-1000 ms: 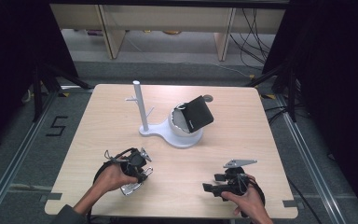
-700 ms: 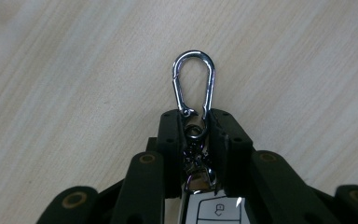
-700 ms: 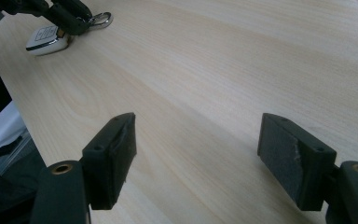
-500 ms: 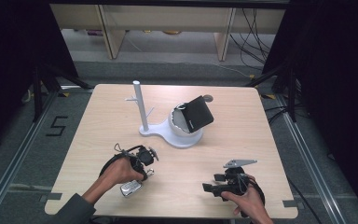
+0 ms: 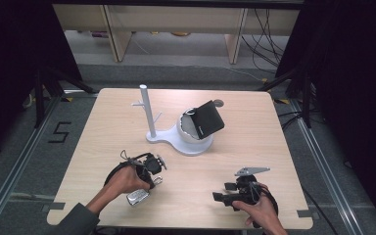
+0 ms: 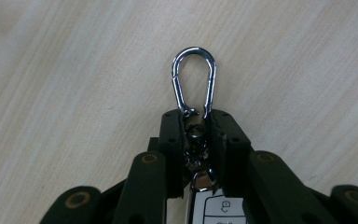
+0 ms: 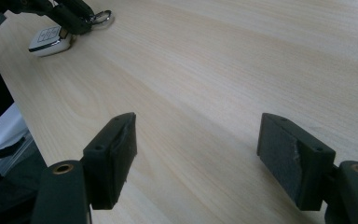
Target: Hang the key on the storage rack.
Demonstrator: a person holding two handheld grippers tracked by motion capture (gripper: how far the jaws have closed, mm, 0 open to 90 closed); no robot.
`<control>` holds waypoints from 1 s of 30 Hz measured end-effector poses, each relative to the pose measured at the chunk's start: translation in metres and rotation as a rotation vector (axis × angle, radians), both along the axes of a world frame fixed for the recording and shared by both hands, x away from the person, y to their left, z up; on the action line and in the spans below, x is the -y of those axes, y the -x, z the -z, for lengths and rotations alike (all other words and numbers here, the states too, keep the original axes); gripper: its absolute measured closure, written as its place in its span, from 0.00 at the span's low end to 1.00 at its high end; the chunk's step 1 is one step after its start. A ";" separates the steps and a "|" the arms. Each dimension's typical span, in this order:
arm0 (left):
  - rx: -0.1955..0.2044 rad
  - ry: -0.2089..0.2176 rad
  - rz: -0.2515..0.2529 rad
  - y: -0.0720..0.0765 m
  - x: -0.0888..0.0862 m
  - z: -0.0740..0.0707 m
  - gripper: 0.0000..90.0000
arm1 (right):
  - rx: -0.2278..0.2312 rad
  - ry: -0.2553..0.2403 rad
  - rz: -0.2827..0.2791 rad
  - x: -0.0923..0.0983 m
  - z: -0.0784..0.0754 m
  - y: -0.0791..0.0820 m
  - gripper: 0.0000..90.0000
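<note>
A silver-and-white car key fob (image 5: 138,197) lies on the wooden table at the front left, with a chrome snap hook (image 6: 193,79) on its short chain. My left gripper (image 6: 195,123) points down at the table. Its jaws have just been closing and now pinch the swivel link between hook and fob (image 6: 214,207). The hook sticks out past the jaw tips, flat on the wood. My right gripper (image 5: 219,197) rests at the front right, open, with bare table between its pads (image 7: 116,149). In the right gripper view the fob (image 7: 49,39) and the left gripper (image 7: 74,16) sit far off at top left.
A white stand (image 5: 186,142) with an upright peg post (image 5: 147,110) occupies the table's middle. A black pouch (image 5: 205,120) leans in its round cup. The table's front edge (image 5: 176,227) runs close behind both hands. Bare wood lies between the grippers.
The left gripper has shifted slightly to the right over the fob's chain, and its jaws have drawn in on the link. The fob and the right gripper have stayed put.
</note>
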State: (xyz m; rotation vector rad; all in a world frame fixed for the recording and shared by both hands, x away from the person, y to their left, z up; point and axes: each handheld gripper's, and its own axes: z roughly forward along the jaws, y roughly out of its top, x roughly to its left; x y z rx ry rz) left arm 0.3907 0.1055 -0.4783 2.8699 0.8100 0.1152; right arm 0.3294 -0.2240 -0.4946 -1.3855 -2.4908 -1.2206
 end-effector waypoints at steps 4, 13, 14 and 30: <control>0.001 0.032 -0.013 0.001 -0.004 0.001 0.84 | 0.001 -0.025 -0.004 0.000 0.001 0.000 0.33; 0.015 0.086 -0.024 0.001 -0.016 -0.012 0.84 | -0.004 -0.026 -0.001 0.000 0.001 0.000 0.33; 0.015 0.083 -0.025 0.001 -0.017 -0.013 0.84 | -0.007 -0.027 0.000 0.000 0.001 -0.001 0.33; 0.075 0.126 -0.073 -0.005 -0.043 -0.055 0.84 | -0.011 -0.027 0.003 0.001 0.002 -0.001 0.33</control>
